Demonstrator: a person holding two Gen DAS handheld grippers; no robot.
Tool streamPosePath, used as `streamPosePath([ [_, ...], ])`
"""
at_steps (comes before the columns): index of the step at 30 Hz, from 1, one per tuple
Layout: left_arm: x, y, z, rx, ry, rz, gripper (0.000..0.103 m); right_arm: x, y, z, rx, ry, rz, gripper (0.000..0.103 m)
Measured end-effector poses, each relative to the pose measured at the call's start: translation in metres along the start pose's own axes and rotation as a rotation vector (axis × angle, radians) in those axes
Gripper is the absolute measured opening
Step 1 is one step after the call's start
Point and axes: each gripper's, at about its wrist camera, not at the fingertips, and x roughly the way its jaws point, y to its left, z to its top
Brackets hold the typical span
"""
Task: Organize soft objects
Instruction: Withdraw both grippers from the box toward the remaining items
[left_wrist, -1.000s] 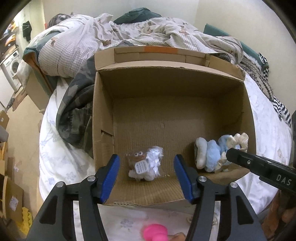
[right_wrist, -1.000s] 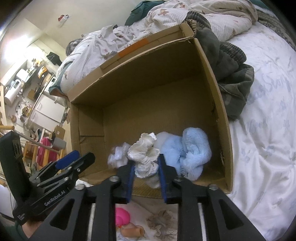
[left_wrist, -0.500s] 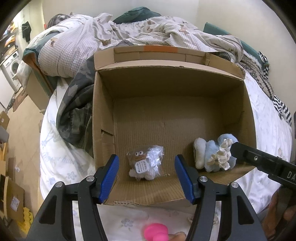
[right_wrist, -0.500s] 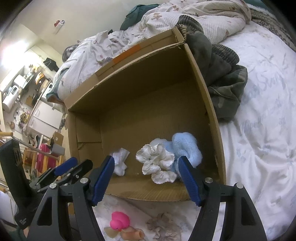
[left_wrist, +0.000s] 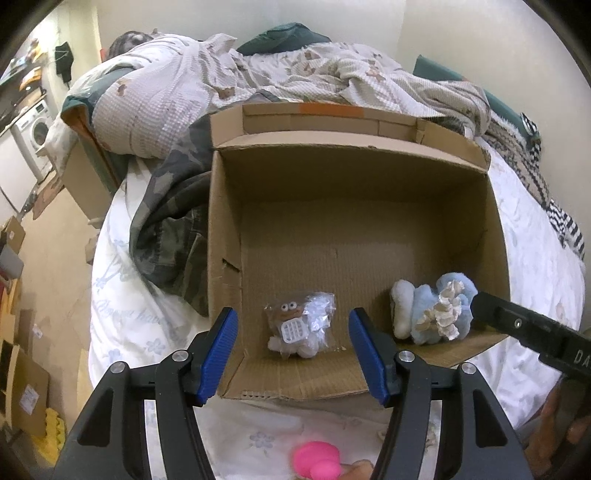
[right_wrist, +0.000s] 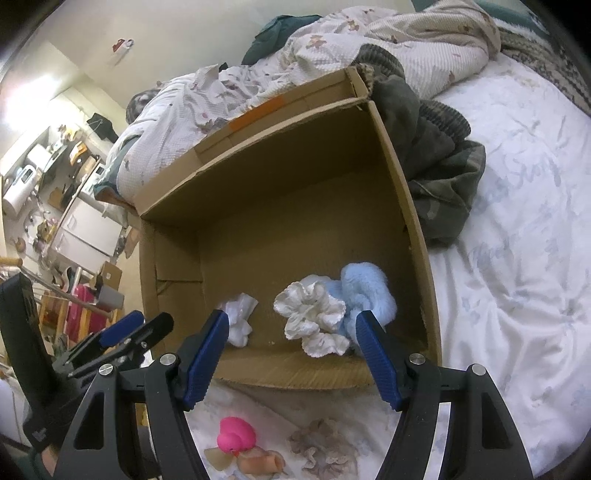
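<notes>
An open cardboard box (left_wrist: 354, 173) (right_wrist: 399, 162) lies on the bed. Inside it are a small plush toy in a clear bag (left_wrist: 297, 328) (right_wrist: 240, 319), a white scrunchie (right_wrist: 314, 317) (left_wrist: 441, 314) and a light blue fluffy item (right_wrist: 369, 291) (left_wrist: 421, 310). My left gripper (left_wrist: 293, 354) is open and empty just before the box's near edge, in front of the bagged toy. My right gripper (right_wrist: 291, 354) is open and empty, in front of the white scrunchie. On the sheet below lie a pink toy (right_wrist: 236, 434) (left_wrist: 316, 461) and a beige scrunchie (right_wrist: 321, 446).
A camouflage garment (left_wrist: 166, 236) (right_wrist: 436, 162) lies beside the box. A rumpled quilt (left_wrist: 229, 81) piles up behind it. The white floral sheet (right_wrist: 517, 258) spreads to the right. Furniture and boxes stand on the floor at left (left_wrist: 22, 266).
My right gripper opened and let go of the white scrunchie, which now rests in the box against the blue item. Both grippers pulled back slightly from the box.
</notes>
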Motion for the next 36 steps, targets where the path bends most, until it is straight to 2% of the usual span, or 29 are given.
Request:
streamPosePath([
  [7,-0.019,0.008,-0.005,0.002,-0.04,0.016,0.059,-0.015,0.008,-0.009,-0.058,-0.013,-0.059,0.078],
  [10,-0.027,0.01,-0.009,0.006,-0.054,0.023,0.059,-0.028,0.009,-0.011,-0.049,-0.045,-0.062,0.084],
  [12,-0.032,0.012,-0.01,0.007,-0.064,0.026,0.059,-0.036,0.009,-0.013,-0.033,-0.066,-0.1,0.094],
  [16,-0.043,0.017,-0.018,-0.002,-0.069,0.022,0.059,-0.047,0.009,-0.018,-0.052,-0.087,-0.151,0.094],
  [23,-0.053,0.02,-0.039,-0.017,-0.034,0.007,0.059,-0.054,-0.001,-0.038,-0.046,-0.044,-0.161,0.094],
  [29,-0.059,0.016,-0.052,0.001,-0.036,0.014,0.06,-0.059,-0.005,-0.047,-0.04,-0.031,-0.174,0.094],
  [36,-0.058,0.018,-0.064,0.025,-0.015,0.033,0.06,-0.062,-0.002,-0.057,-0.011,-0.005,-0.108,0.094],
])
